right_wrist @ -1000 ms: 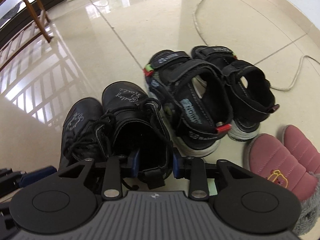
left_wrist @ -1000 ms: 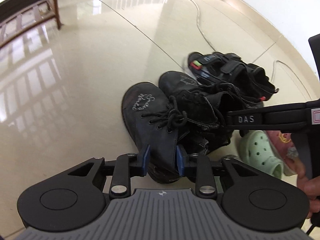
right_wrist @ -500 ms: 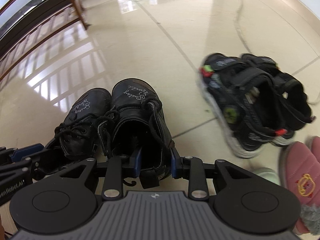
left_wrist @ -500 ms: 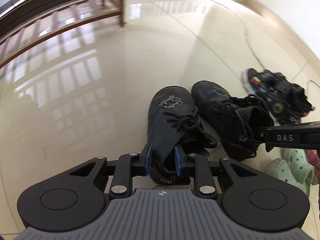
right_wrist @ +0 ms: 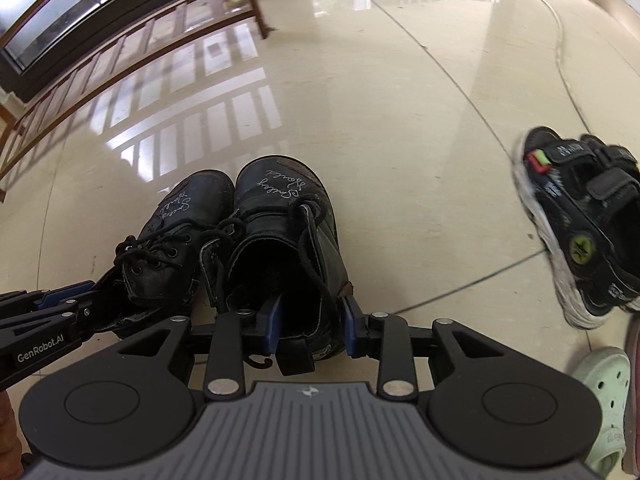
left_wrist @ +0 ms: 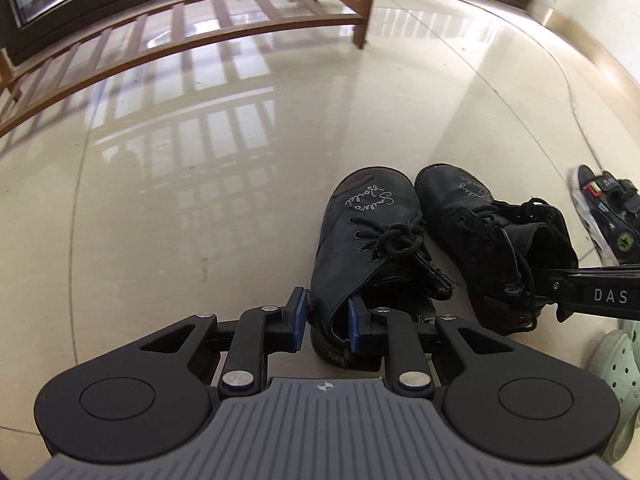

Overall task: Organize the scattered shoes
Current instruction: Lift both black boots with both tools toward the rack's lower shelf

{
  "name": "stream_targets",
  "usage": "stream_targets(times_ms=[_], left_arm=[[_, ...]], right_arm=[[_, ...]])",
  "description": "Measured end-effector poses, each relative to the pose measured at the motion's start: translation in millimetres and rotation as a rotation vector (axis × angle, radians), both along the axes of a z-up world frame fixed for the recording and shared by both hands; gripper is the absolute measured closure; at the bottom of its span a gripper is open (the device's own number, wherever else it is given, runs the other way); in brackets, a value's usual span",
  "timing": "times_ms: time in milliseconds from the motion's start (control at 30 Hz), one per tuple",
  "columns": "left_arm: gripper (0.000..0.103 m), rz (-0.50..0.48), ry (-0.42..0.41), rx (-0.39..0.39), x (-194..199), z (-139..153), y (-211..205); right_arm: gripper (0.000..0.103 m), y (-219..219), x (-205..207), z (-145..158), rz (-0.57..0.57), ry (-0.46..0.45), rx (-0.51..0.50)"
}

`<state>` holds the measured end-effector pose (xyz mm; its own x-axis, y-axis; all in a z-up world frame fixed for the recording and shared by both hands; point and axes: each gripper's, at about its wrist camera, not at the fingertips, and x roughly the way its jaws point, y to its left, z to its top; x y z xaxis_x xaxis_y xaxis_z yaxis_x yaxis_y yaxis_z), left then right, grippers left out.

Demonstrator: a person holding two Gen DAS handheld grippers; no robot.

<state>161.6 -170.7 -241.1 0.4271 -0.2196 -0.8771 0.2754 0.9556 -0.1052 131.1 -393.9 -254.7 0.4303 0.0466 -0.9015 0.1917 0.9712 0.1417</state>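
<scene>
- Both black boots are on the move together, one per gripper, and the view ahead has swung round: a second ago the sandals sat right beyond the fingers, now the wooden rack (left_wrist: 224, 36) fills the far side of the frame.
- Left gripper (left_wrist: 327, 326) is clamped on the back collar of the left boot (left_wrist: 368, 240); blue pads press the leather from both sides, and the jaws are closing a touch tighter on it.
- Right gripper (right_wrist: 309, 326) has the heel of the right boot (right_wrist: 280, 248) between its fingers, one pad inside the shaft and one outside. Its jaws are easing open slightly, yet the leather is still pinched between the pads.
- The two boots ride side by side, toes pointing away from the fingers toward the rack, nearly touching at the toe caps.
- The black sandals (right_wrist: 580, 232) have slid off to the right of the right fingers, blurred; they were dead ahead a moment back. The green clog (right_wrist: 604, 396) and a sliver of pink slipper (right_wrist: 634, 380) hang at the right edge.
- My read: the pair has been pulled clear of the pile and is headed for the rack across open tile floor (left_wrist: 200, 200).
- Watch that right grip: if the loosening goes on, the boot could sag or drop before it arrives.
</scene>
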Motion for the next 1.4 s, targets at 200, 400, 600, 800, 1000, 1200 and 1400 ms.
stream_targets(times_ms=[200,400,600,800,1000,1200,1400], left_arm=[[0.078,0.024,0.033,-0.024,2,-4,-3],[0.08,0.051,0.041,-0.042,4,-14,-5],[0.083,0.102,0.057,-0.119,6,-19,10],[0.083,0.236,0.098,-0.193,12,-15,30],[0.083,0.384,0.077,-0.229,18,8,44],[0.083,0.477,0.013,-0.275,37,47,63],[0.083,0.505,-0.058,-0.282,72,99,81]], right_arm=[[0.066,4,8,-3,0.013,-0.008,-0.039],[0.066,4,22,-15,0.042,0.0,-0.086],[0.088,-9,29,-15,-0.045,0.012,-0.027],[0.088,-7,37,-6,-0.084,0.003,0.033],[0.088,11,58,14,-0.071,-0.022,0.073],[0.088,35,91,55,-0.062,-0.084,0.109],[0.088,54,130,111,-0.068,-0.143,0.139]])
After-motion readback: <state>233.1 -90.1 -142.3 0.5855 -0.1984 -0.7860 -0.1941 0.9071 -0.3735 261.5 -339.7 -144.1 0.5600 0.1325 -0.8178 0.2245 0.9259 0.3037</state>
